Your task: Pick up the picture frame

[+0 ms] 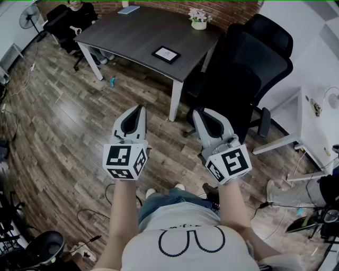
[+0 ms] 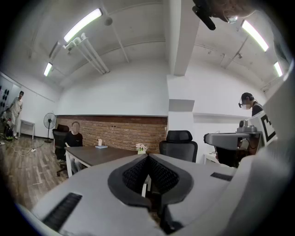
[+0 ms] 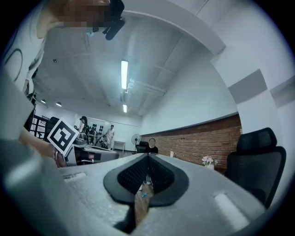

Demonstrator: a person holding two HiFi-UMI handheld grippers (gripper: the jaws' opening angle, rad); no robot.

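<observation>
The person holds both grippers out level in front of the body, side by side and well apart from the dark table (image 1: 132, 32); the left gripper (image 1: 140, 109) has its jaws pressed together with nothing between them, and its own view shows the black pads meeting at the tip (image 2: 147, 157); the right gripper (image 1: 197, 113) is likewise closed and empty, its pads meeting in its own view (image 3: 148, 156); both hang above the wooden floor (image 1: 63, 116), short of the table's near white leg. The picture frame (image 1: 166, 54) lies flat on the table near its front right corner, a dark border around a pale middle, untouched and clear of either gripper; farther back on the same top stands a small pot of pale flowers (image 1: 199, 19), and a light blue booklet (image 1: 128, 9) rests at the far edge. A black office chair (image 1: 249, 69) stands just beside the table's right end, ahead of the right gripper; a seated person (image 1: 74, 16) is at the table's far left corner, with a standing fan (image 1: 29, 16) behind; a brick wall (image 2: 115, 131) runs behind the table in the left gripper view.
</observation>
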